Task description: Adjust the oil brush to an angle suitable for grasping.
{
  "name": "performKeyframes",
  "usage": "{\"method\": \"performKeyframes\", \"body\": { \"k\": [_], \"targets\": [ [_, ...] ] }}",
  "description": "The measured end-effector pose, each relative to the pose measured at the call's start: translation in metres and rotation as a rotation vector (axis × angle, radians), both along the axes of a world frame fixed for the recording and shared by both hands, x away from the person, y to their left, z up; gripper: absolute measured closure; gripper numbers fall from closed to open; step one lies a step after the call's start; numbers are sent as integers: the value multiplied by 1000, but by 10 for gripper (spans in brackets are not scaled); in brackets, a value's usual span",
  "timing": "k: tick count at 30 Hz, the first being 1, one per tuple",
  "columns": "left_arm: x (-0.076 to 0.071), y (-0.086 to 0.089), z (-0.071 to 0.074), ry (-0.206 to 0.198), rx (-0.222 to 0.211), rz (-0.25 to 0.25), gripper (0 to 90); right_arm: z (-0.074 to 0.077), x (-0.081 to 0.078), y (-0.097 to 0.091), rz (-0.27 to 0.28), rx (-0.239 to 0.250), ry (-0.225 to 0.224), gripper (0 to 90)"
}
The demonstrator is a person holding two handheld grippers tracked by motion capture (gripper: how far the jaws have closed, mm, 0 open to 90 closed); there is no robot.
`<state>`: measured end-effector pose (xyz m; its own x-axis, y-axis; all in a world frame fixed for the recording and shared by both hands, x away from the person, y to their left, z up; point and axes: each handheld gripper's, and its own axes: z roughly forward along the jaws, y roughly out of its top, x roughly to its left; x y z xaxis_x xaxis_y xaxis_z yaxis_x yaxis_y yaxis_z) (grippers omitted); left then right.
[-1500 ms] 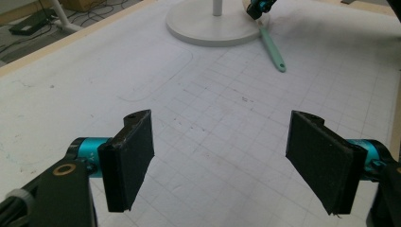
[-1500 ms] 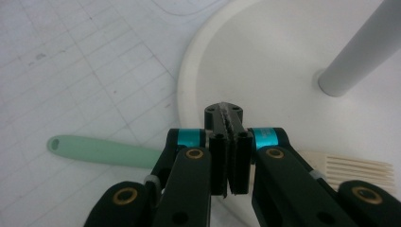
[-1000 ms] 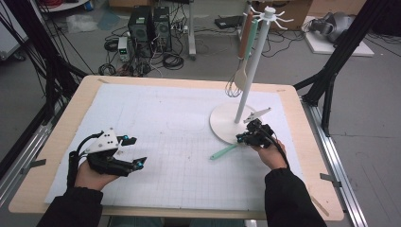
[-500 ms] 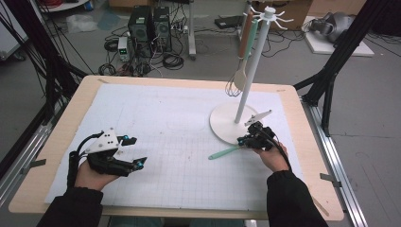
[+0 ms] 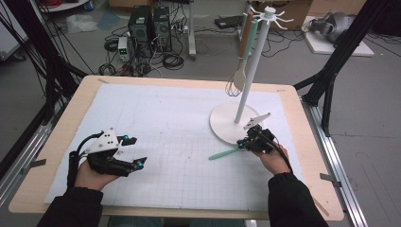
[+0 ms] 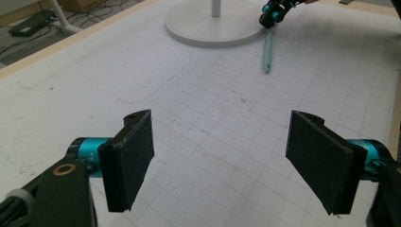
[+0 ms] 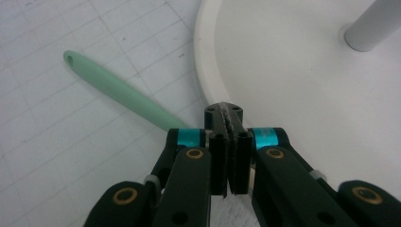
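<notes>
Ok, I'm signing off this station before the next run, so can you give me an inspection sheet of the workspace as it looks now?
Surface: white gridded mat on a wooden table, with faint marks.
Job's things: mint-green utensil, handle lying on the mat beside the white stand's base; a whisk and a wooden spoon hang from the stand.
Clutter: nothing seen on the mat.
Grippers: right hand-held gripper shut on the utensil's far end at the base's edge; left hand-held gripper open and holding nothing.
Cables: one black cable trails from each gripper; tangled cables on the floor.
Surroundings: computer towers, black frame legs.
</notes>
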<state>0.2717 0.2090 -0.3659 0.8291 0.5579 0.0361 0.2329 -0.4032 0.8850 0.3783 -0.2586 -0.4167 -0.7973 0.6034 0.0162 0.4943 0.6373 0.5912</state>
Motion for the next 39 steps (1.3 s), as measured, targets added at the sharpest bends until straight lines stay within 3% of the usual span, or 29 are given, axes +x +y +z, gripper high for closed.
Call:
{"method": "performKeyframes", "body": {
  "k": [6,12,16,25,39],
  "targets": [
    [0,0,0,1,0,0,243,1,-1,-2,2,4,4,890],
    [-1,0,0,1,1,1,243,-1,-8,-10,-7,56,9,890],
    [0,-1,1,-2,3,-1,243,-7,-14,-7,31,-13,35,877],
    [0,0,0,1,0,0,243,-9,-12,-14,-6,-26,6,864],
    [-1,0,1,-3,3,-1,243,-9,-25,-21,29,-24,57,892]
  ]
}}
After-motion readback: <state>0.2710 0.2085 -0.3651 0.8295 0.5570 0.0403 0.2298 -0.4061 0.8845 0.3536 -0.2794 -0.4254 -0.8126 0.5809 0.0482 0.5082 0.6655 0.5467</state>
